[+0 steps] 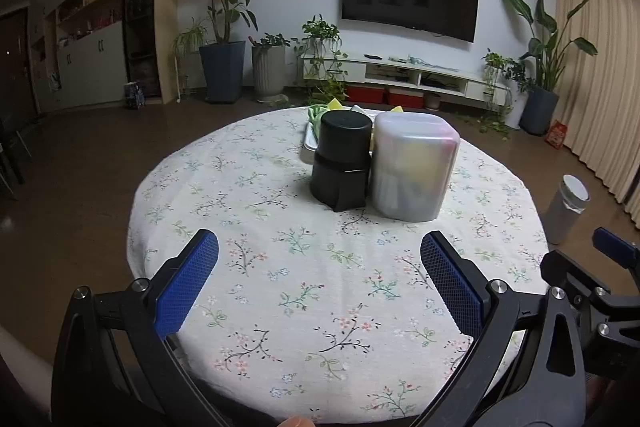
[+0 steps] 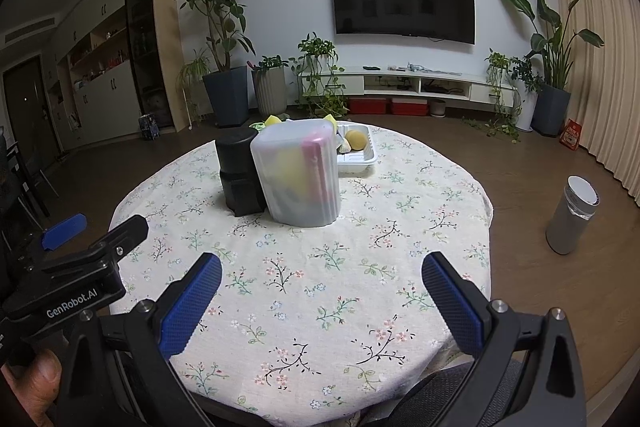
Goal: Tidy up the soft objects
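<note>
A: From left to right, what stands on the round table [image 1: 280, 291] with the cream floral cloth?

B: First a black cylindrical container [image 1: 341, 159] with a domed lid, upright. Touching its right side is a frosted translucent plastic container [image 1: 414, 165], also upright, with yellow and pink soft items dimly visible inside. Behind the pair lies a shallow white plastic tray [image 2: 358, 157] holding a round yellow soft ball [image 2: 356, 139] and other soft pieces, partly hidden; a yellow sponge corner [image 2: 273, 119] and a green cloth show at its far left end.

A: And the tongs?

B: The left tongs [image 1: 319, 247] hang above the near part of the table, blue-padded fingers [image 1: 188, 281] spread wide, holding nothing. The right tongs [image 2: 322, 269] stand just beside them, equally spread and empty. Both are well apart from the containers.

A: Anything off the table?

B: A grey cylindrical bin [image 2: 572, 215] stands on the wooden floor at the right.
</note>
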A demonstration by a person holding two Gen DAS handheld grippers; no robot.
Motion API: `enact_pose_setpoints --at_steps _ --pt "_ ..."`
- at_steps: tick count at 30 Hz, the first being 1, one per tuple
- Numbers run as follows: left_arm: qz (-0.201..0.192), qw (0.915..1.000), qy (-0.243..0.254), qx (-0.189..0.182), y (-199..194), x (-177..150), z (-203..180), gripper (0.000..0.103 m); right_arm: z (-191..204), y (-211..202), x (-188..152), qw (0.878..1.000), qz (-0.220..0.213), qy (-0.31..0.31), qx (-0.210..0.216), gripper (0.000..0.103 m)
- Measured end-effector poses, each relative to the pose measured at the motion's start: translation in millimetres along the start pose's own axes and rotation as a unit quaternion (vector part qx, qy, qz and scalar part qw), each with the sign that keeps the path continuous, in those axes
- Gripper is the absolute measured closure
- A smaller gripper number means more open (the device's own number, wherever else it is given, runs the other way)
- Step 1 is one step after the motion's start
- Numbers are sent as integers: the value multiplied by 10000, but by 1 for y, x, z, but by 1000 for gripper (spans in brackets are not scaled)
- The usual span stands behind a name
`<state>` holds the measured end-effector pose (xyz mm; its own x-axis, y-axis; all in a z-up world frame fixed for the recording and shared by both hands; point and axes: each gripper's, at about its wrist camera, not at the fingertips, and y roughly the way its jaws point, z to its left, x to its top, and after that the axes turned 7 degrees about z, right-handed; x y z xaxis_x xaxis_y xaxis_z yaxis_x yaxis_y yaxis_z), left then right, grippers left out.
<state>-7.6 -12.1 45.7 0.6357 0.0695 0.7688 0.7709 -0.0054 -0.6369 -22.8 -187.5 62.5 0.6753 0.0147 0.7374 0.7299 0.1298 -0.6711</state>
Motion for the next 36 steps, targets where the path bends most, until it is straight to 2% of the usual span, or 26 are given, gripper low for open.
enact_pose_setpoints --at_steps 3,7,10,16,20,24,29,36 --pt "153 9994 -148 -269 6 0 4 0 0 0 1 10000 1 -6 -3 0" --pt "184 9991 -133 -356 8 -1 4 0 -1 0 0 10000 3 4 -7 0" --pt "111 9994 -20 -332 5 -1 -1 0 -1 0 0 10000 4 0 -8 0" --pt "18 9994 321 95 3 0 -14 0 -3 -1 -1 10000 7 -2 -15 0" --pt "76 9996 283 6 4 0 -14 0 -3 -1 -1 10000 7 2 -16 0" --pt "301 9993 196 -50 12 0 -12 0 -3 -1 -1 10000 9 -4 -20 0" --pt "536 9979 153 -332 21 -2 -10 0 -10 -3 -5 10000 2 -4 -58 0" --pt "486 9980 136 -378 18 -4 -13 0 -18 -4 -6 9999 47 3 -135 0"
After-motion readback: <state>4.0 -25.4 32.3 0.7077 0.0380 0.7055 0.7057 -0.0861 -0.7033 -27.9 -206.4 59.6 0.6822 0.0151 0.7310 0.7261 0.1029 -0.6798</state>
